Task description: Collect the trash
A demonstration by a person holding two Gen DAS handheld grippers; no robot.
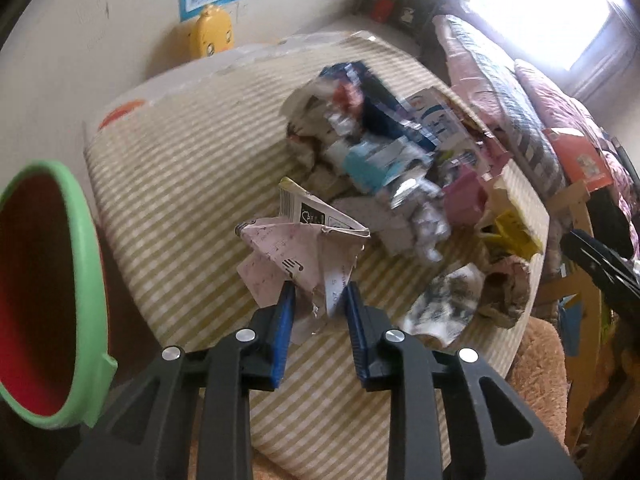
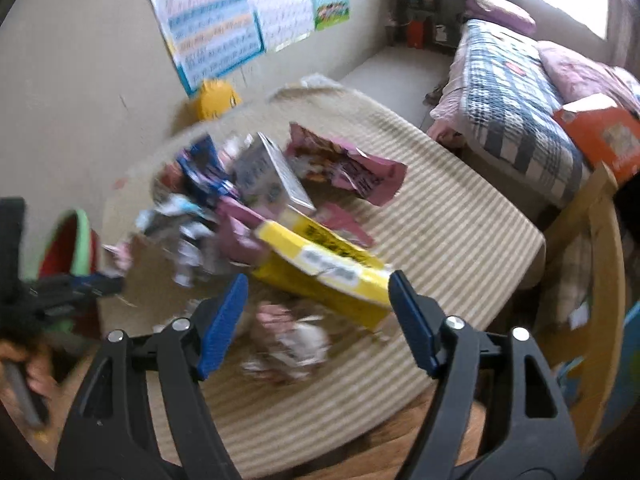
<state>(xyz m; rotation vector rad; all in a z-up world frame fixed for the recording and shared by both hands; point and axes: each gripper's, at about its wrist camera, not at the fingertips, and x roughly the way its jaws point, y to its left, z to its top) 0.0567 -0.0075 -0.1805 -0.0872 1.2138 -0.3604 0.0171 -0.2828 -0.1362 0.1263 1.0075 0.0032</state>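
A pile of trash (image 1: pixel 380 152) lies on a striped table (image 1: pixel 180 168): wrappers, cartons, crumpled paper. My left gripper (image 1: pixel 320 292) is shut on a crumpled pinkish paper with a printed carton scrap (image 1: pixel 300 248), held above the table. A red bin with a green rim (image 1: pixel 40 292) stands at the left. In the right wrist view my right gripper (image 2: pixel 316 284) is wide open above the table (image 2: pixel 460 208), its fingers either side of a yellow box (image 2: pixel 328 264). A crumpled wrapper (image 2: pixel 288 340) lies below it. The bin (image 2: pixel 72 248) shows at the left.
A pink torn wrapper (image 2: pixel 352 168) and a grey carton (image 2: pixel 268 176) lie further back. A yellow duck toy (image 1: pixel 210 36) stands by the wall. A bed with plaid bedding (image 2: pixel 512 92) and an orange box (image 2: pixel 600 136) are at the right. A wooden chair (image 2: pixel 592 240) stands beside the table.
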